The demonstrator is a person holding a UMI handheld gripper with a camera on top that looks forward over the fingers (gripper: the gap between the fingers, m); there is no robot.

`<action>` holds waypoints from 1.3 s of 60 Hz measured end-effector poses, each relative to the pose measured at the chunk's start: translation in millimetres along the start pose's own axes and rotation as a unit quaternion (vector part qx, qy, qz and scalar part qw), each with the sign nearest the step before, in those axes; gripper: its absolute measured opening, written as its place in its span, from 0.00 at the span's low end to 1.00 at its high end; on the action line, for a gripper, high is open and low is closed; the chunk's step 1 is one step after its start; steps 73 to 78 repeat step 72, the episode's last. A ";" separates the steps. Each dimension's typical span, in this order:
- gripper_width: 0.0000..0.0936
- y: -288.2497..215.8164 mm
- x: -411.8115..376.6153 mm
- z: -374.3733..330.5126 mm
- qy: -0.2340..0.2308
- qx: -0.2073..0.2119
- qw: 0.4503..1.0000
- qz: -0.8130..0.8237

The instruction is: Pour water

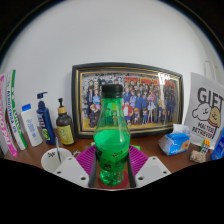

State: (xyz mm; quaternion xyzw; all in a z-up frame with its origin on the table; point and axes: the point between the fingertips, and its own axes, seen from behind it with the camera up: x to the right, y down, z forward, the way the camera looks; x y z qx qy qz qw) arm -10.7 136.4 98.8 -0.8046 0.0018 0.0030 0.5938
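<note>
Clamped on a green bottle [112,135]: claw [112,163] with both fingers [68,166] pressed against the bottle's lower sides, purple pads [86,158] showing at either flank of it. Upright between the fingers, clear green plastic, dark cap [112,90] screwed on top, a ring below the cap, a green tint through the whole body; liquid level inside impossible to tell. Beneath and around, a reddish-brown wooden desk [150,147]. Directly behind the bottle, leaning against a plain white wall [110,35], a wide dark-framed group photograph [140,98] of many people in rows, partly hidden by the bottle's neck and shoulders. Off to the left of the frame, a small cluster of toiletries: an amber bottle [65,128] with a dark cap and a label, a dark blue pump bottle [44,113] just beside it, a white tube [32,127] standing on its cap, and further out a green-and-white tube [15,115] and a pink one [5,125], all upright or slightly leaning. Contents of these not visible through their walls. To the right of the frame, a light blue packet [176,141] lying on the desk, and beyond it a white carton [206,115] printed with the large letters GIFT, standing near the wall.
</note>
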 end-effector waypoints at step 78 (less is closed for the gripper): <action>0.91 -5.8 -77.5 -385.8 0.071 -0.163 0.983 -0.035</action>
